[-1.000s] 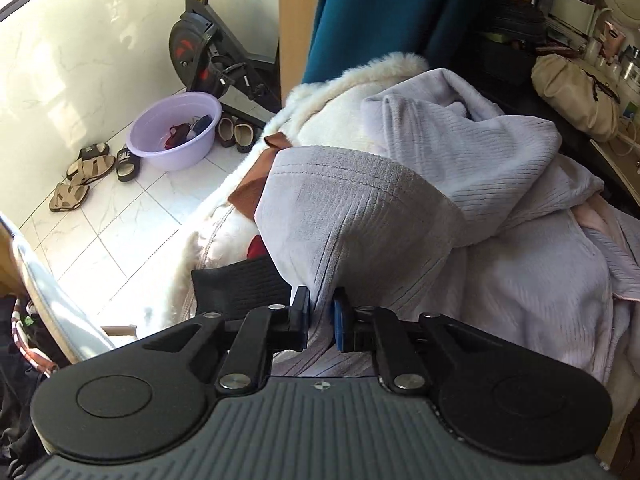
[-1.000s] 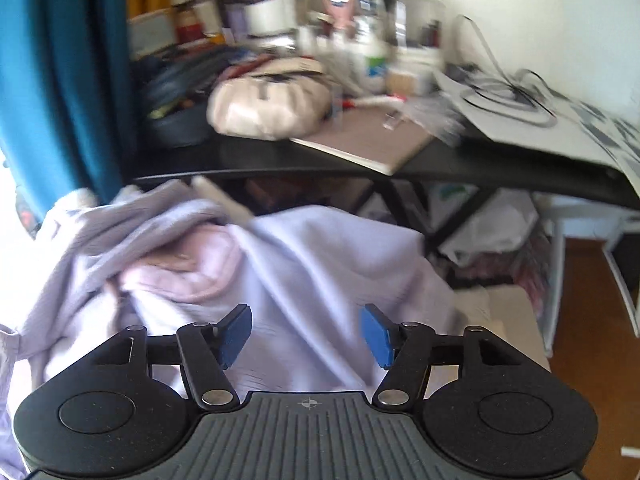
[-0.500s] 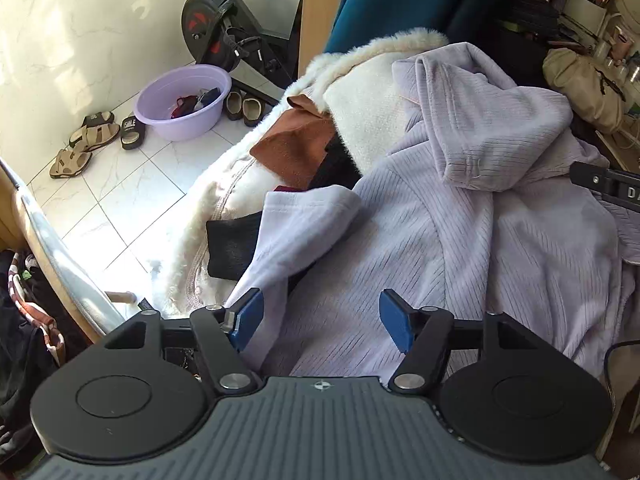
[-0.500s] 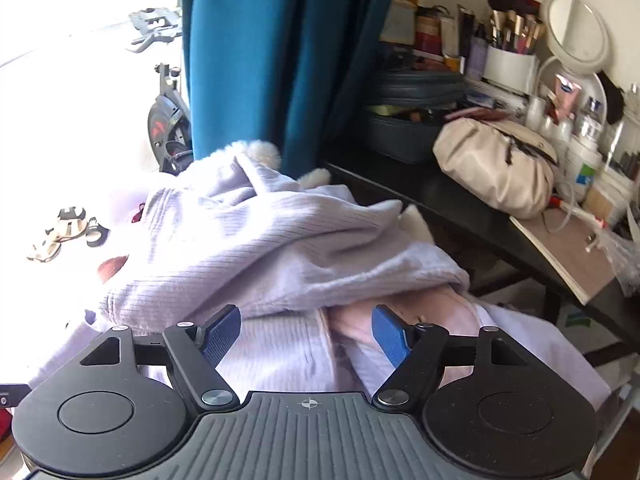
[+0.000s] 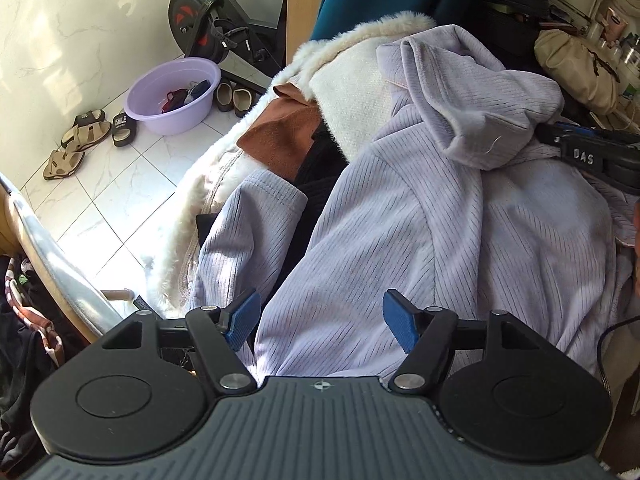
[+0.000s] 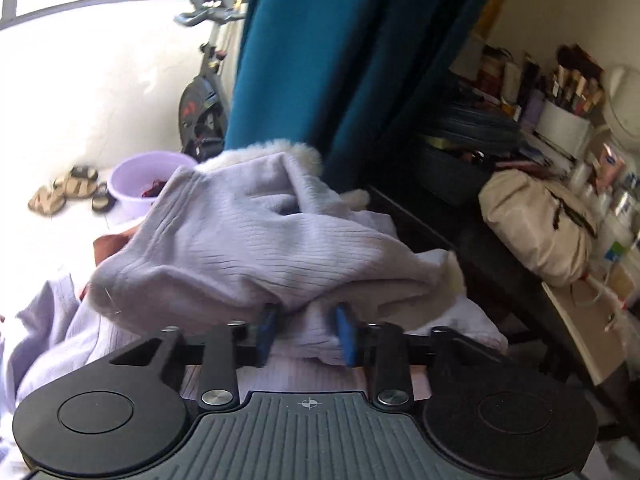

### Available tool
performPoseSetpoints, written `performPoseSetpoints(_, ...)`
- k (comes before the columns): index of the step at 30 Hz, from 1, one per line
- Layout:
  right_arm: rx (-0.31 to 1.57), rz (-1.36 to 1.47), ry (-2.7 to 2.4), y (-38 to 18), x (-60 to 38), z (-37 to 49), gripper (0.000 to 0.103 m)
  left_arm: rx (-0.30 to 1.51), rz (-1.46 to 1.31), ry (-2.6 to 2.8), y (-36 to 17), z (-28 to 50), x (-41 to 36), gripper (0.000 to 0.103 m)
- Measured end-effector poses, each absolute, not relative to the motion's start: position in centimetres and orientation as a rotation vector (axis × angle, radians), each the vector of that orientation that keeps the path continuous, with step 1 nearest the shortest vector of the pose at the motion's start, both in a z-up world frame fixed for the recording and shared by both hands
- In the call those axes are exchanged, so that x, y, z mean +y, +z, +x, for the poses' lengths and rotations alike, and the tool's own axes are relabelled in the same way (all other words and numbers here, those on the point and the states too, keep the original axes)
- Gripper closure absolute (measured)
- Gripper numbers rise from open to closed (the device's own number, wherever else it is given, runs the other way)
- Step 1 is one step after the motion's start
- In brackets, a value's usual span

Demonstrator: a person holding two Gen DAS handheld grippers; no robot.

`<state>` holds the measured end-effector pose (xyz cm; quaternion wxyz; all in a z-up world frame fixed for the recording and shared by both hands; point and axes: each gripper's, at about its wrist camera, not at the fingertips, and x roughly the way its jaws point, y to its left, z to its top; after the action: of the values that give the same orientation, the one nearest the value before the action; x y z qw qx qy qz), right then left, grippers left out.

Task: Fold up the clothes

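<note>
I am at the start of a fold on the lilac ribbed hoodie (image 5: 460,240), which lies spread over a heap of other clothes, among them a cream fleece-lined coat (image 5: 352,80), beside the black desk (image 6: 472,256). My left gripper (image 5: 322,320) hangs above the hoodie's lower body with its blue pads wide apart; its jaws have just been opening, and nothing is pinched between them, the cloth lying below and clear of the pads. One sleeve (image 5: 248,232) lies loose to the left of it, cuff towards the coat. My right gripper (image 6: 306,334) has just been closing and is now clenched on a bunched fold of the hoodie under its hood (image 6: 240,240); the cloth fills the gap between the pads, so I judge this a real grip, not a near miss.

So the step in hand is taking hold at the hood end. Next, I think, the right must lift and carry the hood over the body, while my left comes down to pin or grasp the hem or the loose sleeve. The heap beneath is soft and uneven, so I would draw the cloth taut first
</note>
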<state>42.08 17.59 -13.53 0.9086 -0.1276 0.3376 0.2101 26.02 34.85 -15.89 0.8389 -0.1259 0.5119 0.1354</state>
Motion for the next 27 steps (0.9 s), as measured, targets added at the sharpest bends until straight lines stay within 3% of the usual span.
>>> performPoseSetpoints(12,0.582,0.323,-0.103,-6.5,-5.2,38.6,0.101,1.108,-0.175,0.183,-15.9,29.6,30.4,0.031)
performPoseSetpoints(17,0.654,0.374,-0.287,-7.6,-11.9,33.9,0.103,1.062,-0.137,0.113,-14.5,30.9,27.9,0.030)
performPoseSetpoints(22,0.829,0.360,-0.235,-11.2,-12.1,31.4,0.103,1.026,-0.090,0.033,-13.7,33.1,25.0,0.022)
performPoseSetpoints(25,0.829,0.264,-0.119,-11.4,-9.1,31.1,0.085,1.035,-0.069,0.012,-13.9,34.2,23.3,0.022)
performPoseSetpoints(27,0.789,0.185,-0.022,-10.9,-6.6,31.2,0.066,1.045,-0.066,0.005,-14.2,34.5,22.7,0.022)
